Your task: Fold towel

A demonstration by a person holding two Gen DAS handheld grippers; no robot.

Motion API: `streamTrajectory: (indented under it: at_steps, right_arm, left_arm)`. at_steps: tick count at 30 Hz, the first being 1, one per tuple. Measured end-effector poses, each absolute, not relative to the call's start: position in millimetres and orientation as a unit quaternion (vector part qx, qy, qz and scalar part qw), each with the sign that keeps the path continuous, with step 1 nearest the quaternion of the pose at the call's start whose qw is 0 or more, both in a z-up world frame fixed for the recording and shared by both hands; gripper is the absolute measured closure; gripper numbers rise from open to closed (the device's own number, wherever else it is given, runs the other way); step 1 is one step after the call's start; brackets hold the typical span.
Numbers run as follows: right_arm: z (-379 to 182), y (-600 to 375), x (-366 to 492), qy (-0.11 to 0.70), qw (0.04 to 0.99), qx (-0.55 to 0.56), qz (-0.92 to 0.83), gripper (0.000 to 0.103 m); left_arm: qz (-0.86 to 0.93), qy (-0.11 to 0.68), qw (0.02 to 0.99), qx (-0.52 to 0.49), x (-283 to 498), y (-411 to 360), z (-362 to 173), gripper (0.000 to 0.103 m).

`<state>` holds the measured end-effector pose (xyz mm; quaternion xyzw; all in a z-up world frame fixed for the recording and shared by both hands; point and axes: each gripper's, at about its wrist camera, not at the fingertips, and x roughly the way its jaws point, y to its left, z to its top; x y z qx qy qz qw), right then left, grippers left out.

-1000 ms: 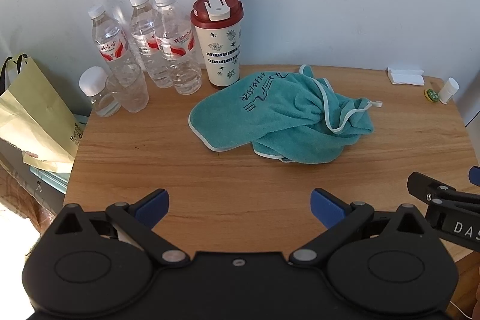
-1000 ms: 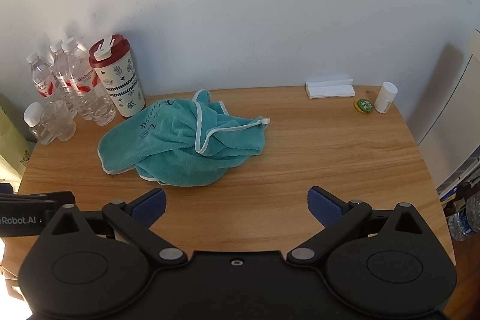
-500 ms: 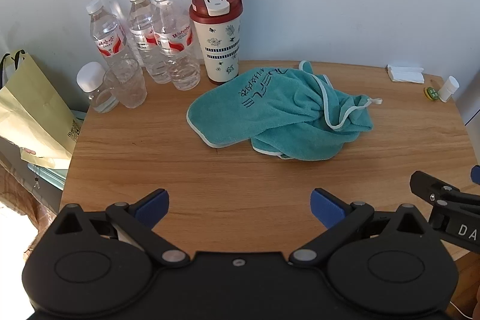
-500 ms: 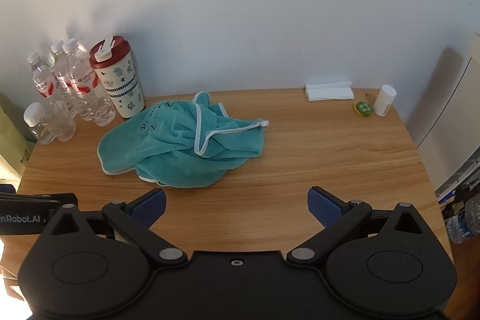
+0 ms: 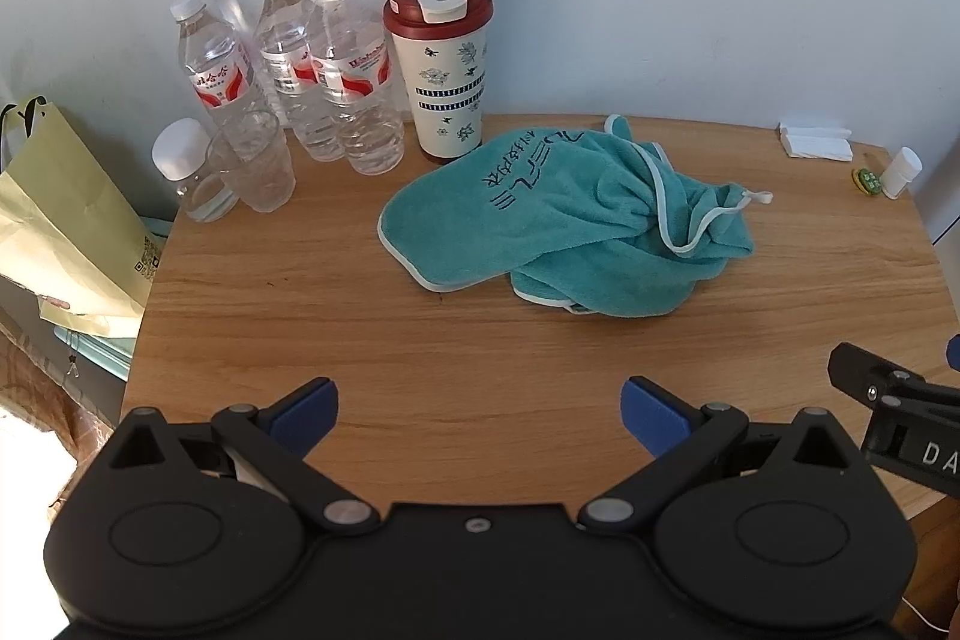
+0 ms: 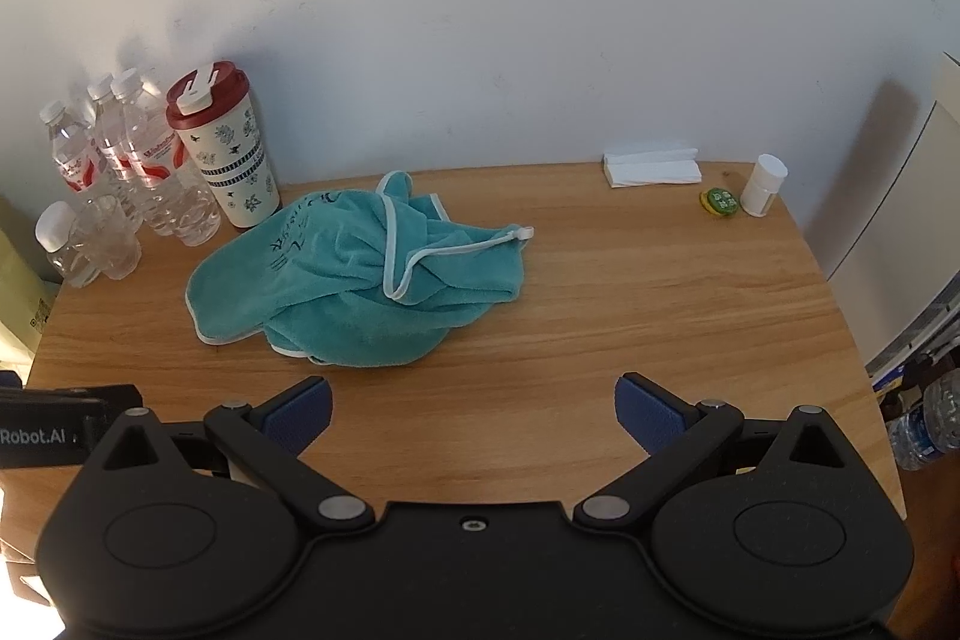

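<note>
Towel: the teal towel (image 5: 576, 226) lies in a crumpled heap on the table (image 5: 420, 352), ahead of both grippers and well apart from them; it is bunched, not folded, with one flatter printed flap on the left and a twisted knot of white-piped edge on the right.
Left gripper: the left gripper (image 5: 479, 409) hovers over the near table edge, its jaws spread wide and holding nothing; the towel sits ahead of it and slightly right.
Right gripper: the right gripper (image 6: 472, 406) also stands wide apart and empty, with the towel ahead and to its left.
Risk, corners: the piping loops through the heap, so a pinch there may catch two layers at once and lift a tangle instead of one corner.
Risk, neighbours: the tumbler (image 5: 443, 70) stands just beyond the towel's far left edge, apparently touching it, with water bottles (image 5: 336, 70) and a clear cup (image 5: 255, 169) beside it; dragging or shaking the cloth out that way could topple them.
Risk, slip: plush cloth on smooth wood may slide rather than crease if only one side is held.
Risk, crowding: both grippers sit close side by side, so reaching for the same fold could knock them together.
</note>
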<state>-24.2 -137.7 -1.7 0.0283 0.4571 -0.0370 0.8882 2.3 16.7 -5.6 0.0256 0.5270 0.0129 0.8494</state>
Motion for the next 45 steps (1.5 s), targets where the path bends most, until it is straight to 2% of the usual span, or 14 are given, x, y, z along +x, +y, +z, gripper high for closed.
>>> streamTrajectory:
  at_steps: [9,15,28,35,37,41,45]
  right_arm:
    - [-4.7,-124.9,-28.9,0.459,0.886,0.037,-0.053,0.001]
    - [-10.9,-121.9,-25.7,0.467,0.879,0.068,-0.07,0.001]
    - [-23.9,-128.2,-7.8,0.396,0.918,0.008,0.002,0.002]
    - [-34.8,-158.1,32.8,0.392,0.917,-0.016,0.076,0.02]
    - [-38.1,-164.4,52.9,0.4,0.911,-0.014,0.097,0.02]
    - [-46.3,-177.2,90.7,0.412,0.9,-0.006,0.141,0.026]
    - [-55.8,-184.4,131.6,0.422,0.887,0.01,0.187,0.037]
  left_arm:
    - [-0.003,0.532,0.846,0.031,12.8,35.5,-8.2,0.0]
    - [-0.015,0.508,0.86,0.038,22.6,49.4,-6.0,0.0]
    - [-0.091,0.429,0.895,0.083,62.9,49.2,-20.2,0.0]
    - [-0.15,0.378,0.909,0.095,96.6,30.2,-39.8,0.001]
    - [-0.137,0.392,0.905,0.092,106.9,24.0,-53.8,0.001]
    - [-0.109,0.413,0.901,0.076,122.4,25.0,-80.6,0.001]
    - [-0.079,0.436,0.894,0.06,132.6,38.7,-108.8,0.001]
